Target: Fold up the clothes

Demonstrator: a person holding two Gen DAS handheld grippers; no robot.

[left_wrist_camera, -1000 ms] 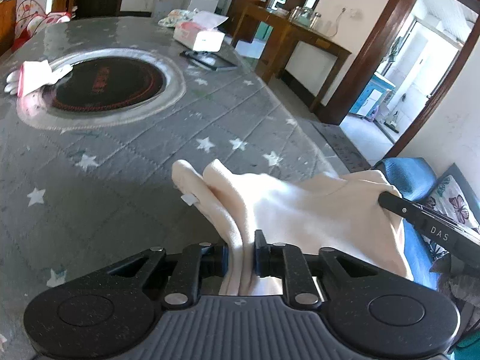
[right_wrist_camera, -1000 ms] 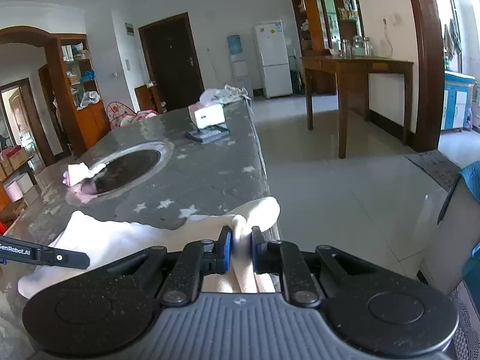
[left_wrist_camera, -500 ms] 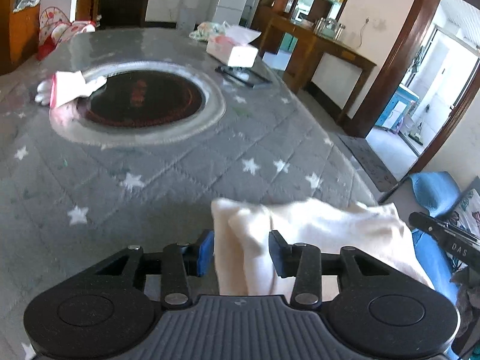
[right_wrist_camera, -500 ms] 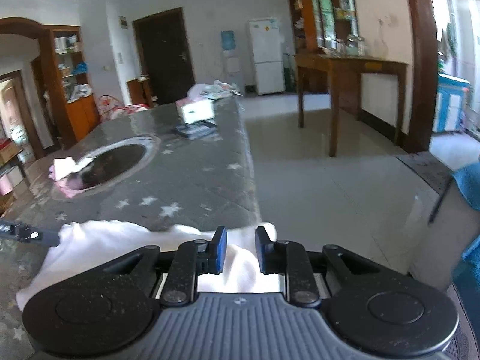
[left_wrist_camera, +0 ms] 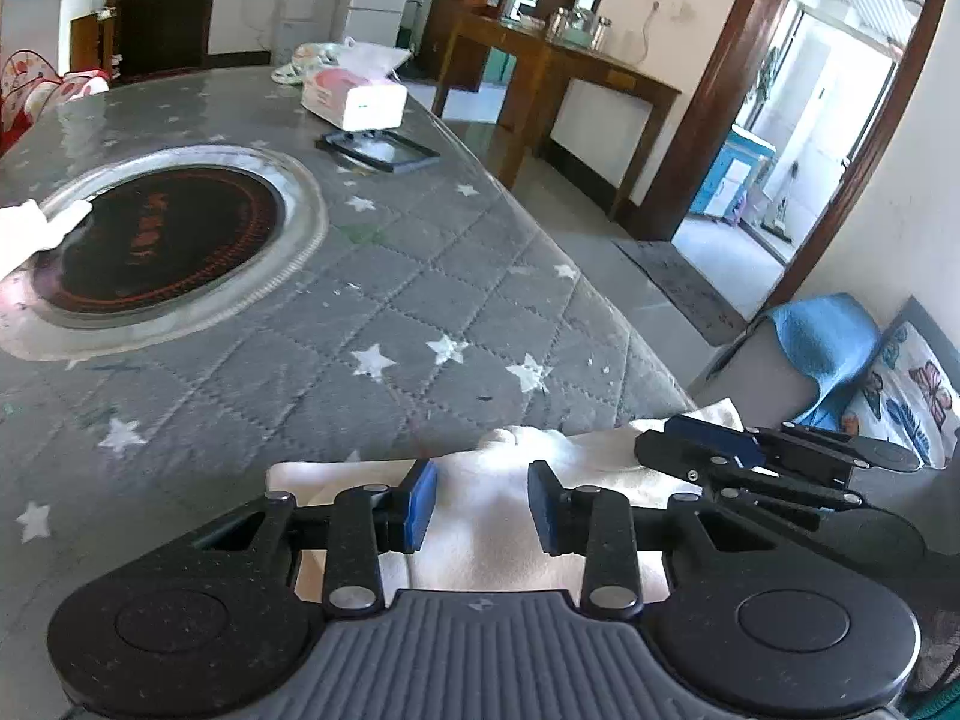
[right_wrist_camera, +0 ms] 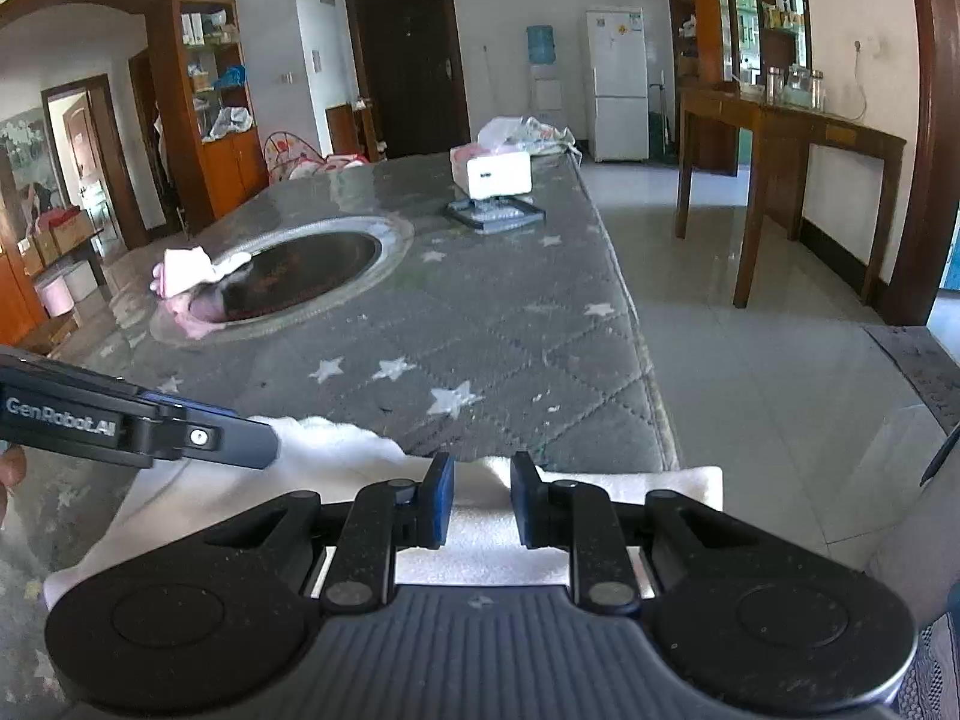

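A cream-white garment [left_wrist_camera: 480, 498] lies folded flat on the near edge of the grey star-patterned table [left_wrist_camera: 372, 300]. My left gripper [left_wrist_camera: 482, 495] hovers just above it, open, with cloth showing under the gap between its blue pads. In the right wrist view the same garment [right_wrist_camera: 336, 456] spreads along the table's near edge, and my right gripper [right_wrist_camera: 480, 495] is open over it too. The right gripper also shows in the left wrist view, as black fingers [left_wrist_camera: 708, 450] resting over the garment's right end. The left gripper's finger [right_wrist_camera: 204, 435] crosses the right wrist view at the left.
A round black cooktop [left_wrist_camera: 156, 240] is set into the table, with a pink-white cloth [right_wrist_camera: 180, 270] at its left rim. A tissue box [left_wrist_camera: 354, 99] and a dark tray [left_wrist_camera: 378, 150] sit further back. A blue-covered seat [left_wrist_camera: 822, 342] stands right of the table's edge.
Both grippers went from shut on the raised garment to open. The garment dropped flat onto the table edge, and both grippers pulled back slightly towards me.
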